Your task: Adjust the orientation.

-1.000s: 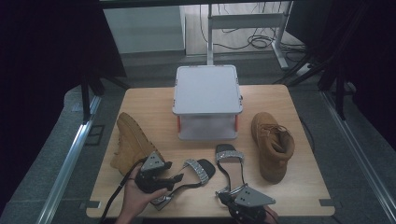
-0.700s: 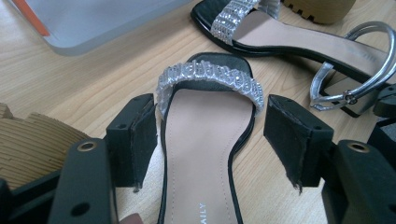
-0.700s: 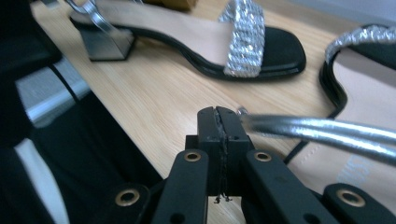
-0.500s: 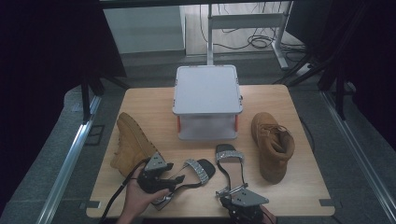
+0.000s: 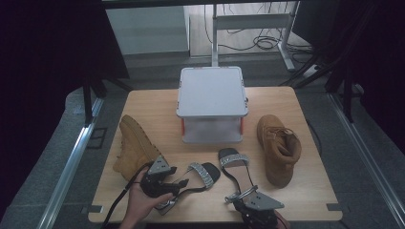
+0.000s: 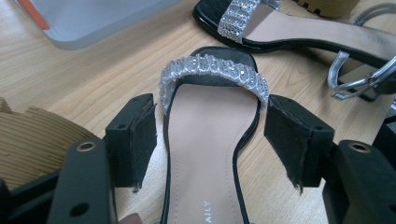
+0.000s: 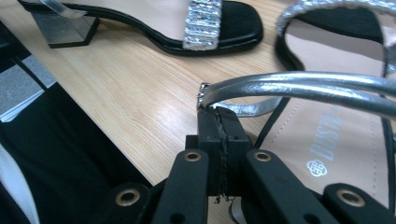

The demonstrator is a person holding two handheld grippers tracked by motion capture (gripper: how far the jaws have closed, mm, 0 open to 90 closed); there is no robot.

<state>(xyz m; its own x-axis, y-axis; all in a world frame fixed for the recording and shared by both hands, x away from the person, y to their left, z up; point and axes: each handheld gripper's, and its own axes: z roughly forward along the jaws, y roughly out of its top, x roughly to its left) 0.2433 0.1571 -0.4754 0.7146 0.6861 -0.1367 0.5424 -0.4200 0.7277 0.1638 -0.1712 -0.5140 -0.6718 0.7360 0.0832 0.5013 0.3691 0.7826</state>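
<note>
Two black sandals with glittery silver toe bands lie at the table's front. My left gripper [image 5: 177, 184] [image 6: 210, 135] straddles the left sandal [image 5: 203, 172] [image 6: 208, 154] just behind its toe band. Its jaws stand open, one on each side of the sole with thin gaps. At the heel of the right sandal [image 5: 236, 167] [image 7: 327, 140], my right gripper [image 5: 241, 195] [image 7: 219, 114] has its pads pressed together on the end of the silver ankle strap [image 7: 299, 86], which arches up from the tips.
A white lidded box [image 5: 212, 102] stands mid-table. A tan boot [image 5: 133, 148] lies on its side at the left and another tan boot [image 5: 279, 148] sits at the right. Bare wooden table [image 5: 153, 102] surrounds the box. The table's front edge is close under both hands.
The right gripper has shifted slightly at the sandal's heel. The left gripper and the shoes stand as before.
</note>
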